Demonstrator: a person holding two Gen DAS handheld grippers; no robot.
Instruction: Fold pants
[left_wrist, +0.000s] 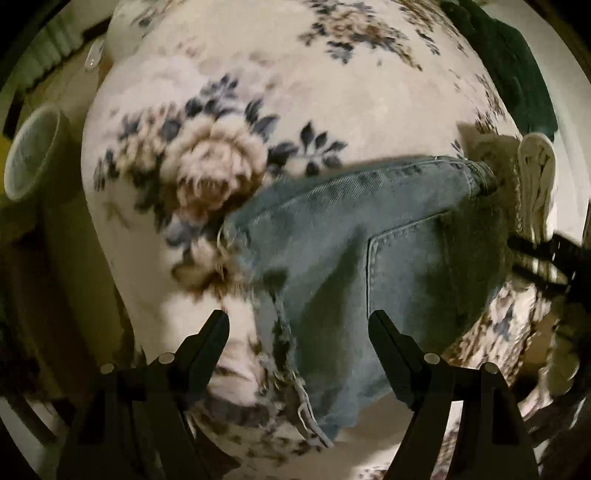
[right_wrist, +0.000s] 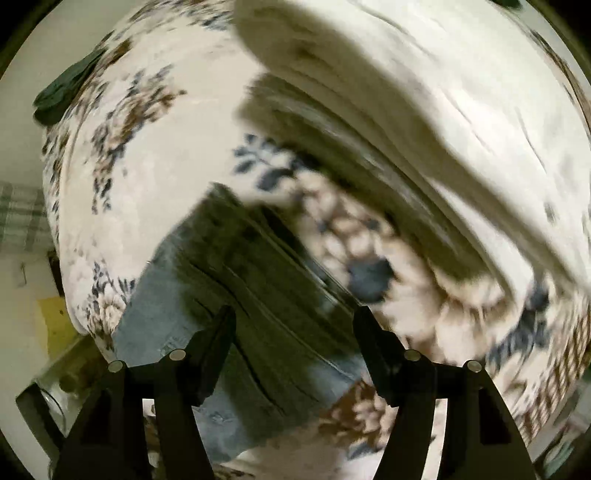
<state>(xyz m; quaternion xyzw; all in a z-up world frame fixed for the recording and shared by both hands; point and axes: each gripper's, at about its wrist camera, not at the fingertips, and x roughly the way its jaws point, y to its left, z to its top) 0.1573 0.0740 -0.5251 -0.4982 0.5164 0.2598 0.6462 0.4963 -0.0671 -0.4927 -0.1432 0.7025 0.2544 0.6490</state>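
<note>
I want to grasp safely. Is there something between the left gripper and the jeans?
Nothing visible is. The left gripper is open directly over the jeans, which lie on the floral blanket. The cream folded cloth sits beyond their far end.

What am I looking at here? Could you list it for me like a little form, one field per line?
Setting: a floral blanket spread as the work surface
Garment: light blue denim pants, lying on the blanket, frayed hem toward the left gripper
Left gripper: open, over the frayed hem, holding nothing
Right gripper: open, over the denim, holding nothing
Nearby: cream folded fabric, dark green cloth at the blanket's edge
Image quality: right wrist view is motion-blurred
</note>
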